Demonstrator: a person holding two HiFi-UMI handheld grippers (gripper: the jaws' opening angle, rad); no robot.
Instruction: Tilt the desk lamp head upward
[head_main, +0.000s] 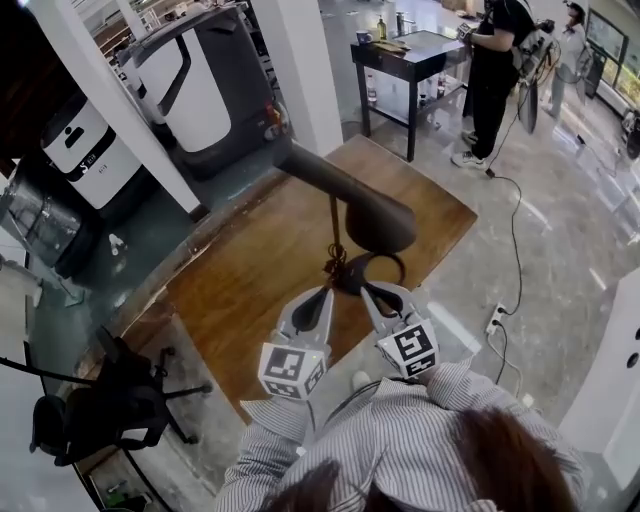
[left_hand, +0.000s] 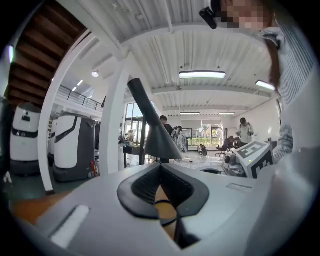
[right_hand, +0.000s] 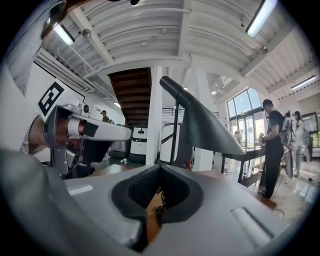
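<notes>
The label on the white machine (head_main: 88, 150) is too small to read. One dark desk lamp (head_main: 380, 222) stands on the wooden worktop (head_main: 250, 270), head sloping down, ring base partly hidden behind the left hand-held gripper (head_main: 326, 291) and right hand-held gripper (head_main: 369, 290); both have jaws closed together, gripping nothing

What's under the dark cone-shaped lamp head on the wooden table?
Its thin stem and dark ring-shaped base on the wooden table. The dark cone-shaped lamp head covers the tabletop right beneath it.
</notes>
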